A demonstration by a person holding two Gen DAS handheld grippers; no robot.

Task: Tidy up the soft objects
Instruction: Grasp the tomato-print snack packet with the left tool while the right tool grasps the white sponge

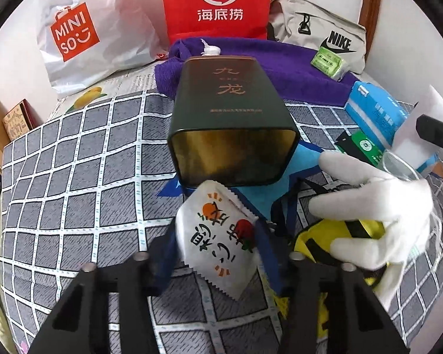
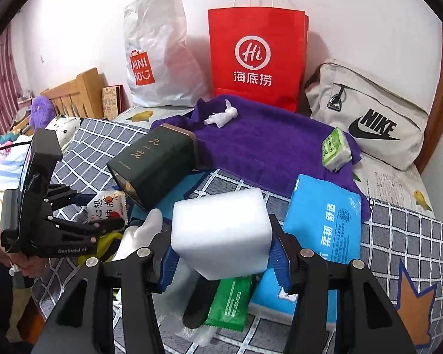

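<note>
White foam block [image 2: 221,230] is sitting squarely between the right gripper [image 2: 224,253] fingers, roughly half open and pressing on both its side faces, its flat top facing up and its long axis running across the fingers, above the bed [image 2: 413,236]. Left gripper [image 1: 215,253] fingers, partly closed, are pinching a white snack sachet [image 1: 218,236] by its edges, its long axis tilting diagonally toward the open mouth of the dark green tin [image 1: 230,112] lying just beyond.
</note>
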